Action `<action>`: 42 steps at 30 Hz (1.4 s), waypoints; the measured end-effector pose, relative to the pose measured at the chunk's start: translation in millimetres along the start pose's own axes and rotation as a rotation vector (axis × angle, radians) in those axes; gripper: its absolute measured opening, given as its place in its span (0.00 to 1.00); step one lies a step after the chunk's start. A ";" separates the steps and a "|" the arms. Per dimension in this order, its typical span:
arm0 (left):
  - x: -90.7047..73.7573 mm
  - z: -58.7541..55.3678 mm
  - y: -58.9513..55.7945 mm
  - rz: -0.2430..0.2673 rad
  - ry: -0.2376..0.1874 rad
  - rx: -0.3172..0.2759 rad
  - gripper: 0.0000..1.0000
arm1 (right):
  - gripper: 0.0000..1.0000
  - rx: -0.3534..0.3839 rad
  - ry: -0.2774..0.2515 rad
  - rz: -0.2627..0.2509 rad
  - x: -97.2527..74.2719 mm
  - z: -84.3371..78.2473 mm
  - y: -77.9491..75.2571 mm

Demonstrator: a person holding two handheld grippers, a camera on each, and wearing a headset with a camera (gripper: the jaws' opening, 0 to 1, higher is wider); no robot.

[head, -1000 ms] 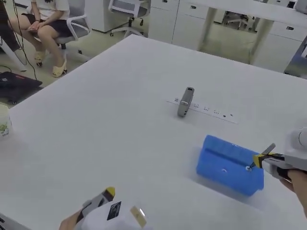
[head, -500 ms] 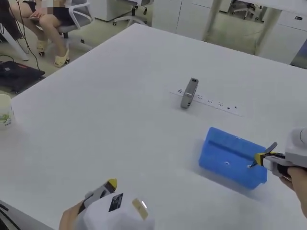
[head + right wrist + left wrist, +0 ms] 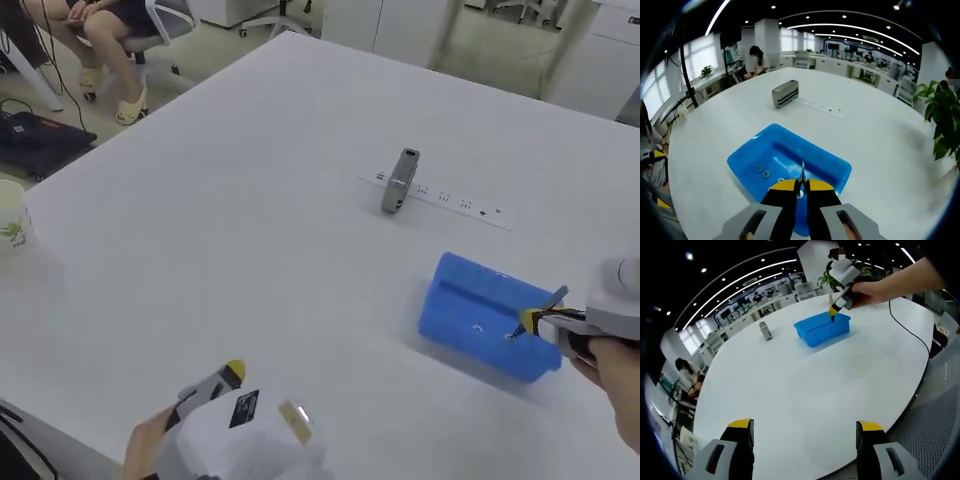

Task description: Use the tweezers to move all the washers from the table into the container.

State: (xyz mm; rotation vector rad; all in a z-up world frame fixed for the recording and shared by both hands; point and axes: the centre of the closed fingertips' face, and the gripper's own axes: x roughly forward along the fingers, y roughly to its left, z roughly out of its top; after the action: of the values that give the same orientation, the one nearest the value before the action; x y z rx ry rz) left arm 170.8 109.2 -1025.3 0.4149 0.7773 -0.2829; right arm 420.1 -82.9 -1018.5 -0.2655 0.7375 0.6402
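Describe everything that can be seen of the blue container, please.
The blue container is a shallow, open, rectangular tray with rounded corners; it looks like glossy plastic. It sits flat on the white table. A few small washers lie on its floor. The tweezers, clamped in the right tongs, point down into its open top. Whether their tip touches the floor cannot be told.
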 end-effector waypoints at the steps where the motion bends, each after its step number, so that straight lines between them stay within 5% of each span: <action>1: -0.2 -0.1 0.6 0.002 0.000 -0.003 0.86 | 0.02 -0.001 0.001 0.001 0.2 -0.1 0.4; 28: -0.3 -1.5 3.8 -0.005 0.006 -0.058 0.79 | 0.04 0.051 -0.015 0.016 4.5 -4.7 10.4; 35: -5.6 10.7 -5.3 -0.086 -0.060 -0.110 0.75 | 0.04 0.061 -0.063 0.033 -15.5 -0.8 23.4; 42: -11.7 23.9 -15.1 -0.151 -0.091 -0.089 0.68 | 0.03 0.064 -0.146 0.046 -48.4 9.9 32.5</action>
State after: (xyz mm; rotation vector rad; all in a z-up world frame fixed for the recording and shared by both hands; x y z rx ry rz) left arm 171.6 86.0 -1005.4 0.2579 0.7305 -0.4044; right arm 377.9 -74.8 -977.9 -0.1412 0.6237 0.6714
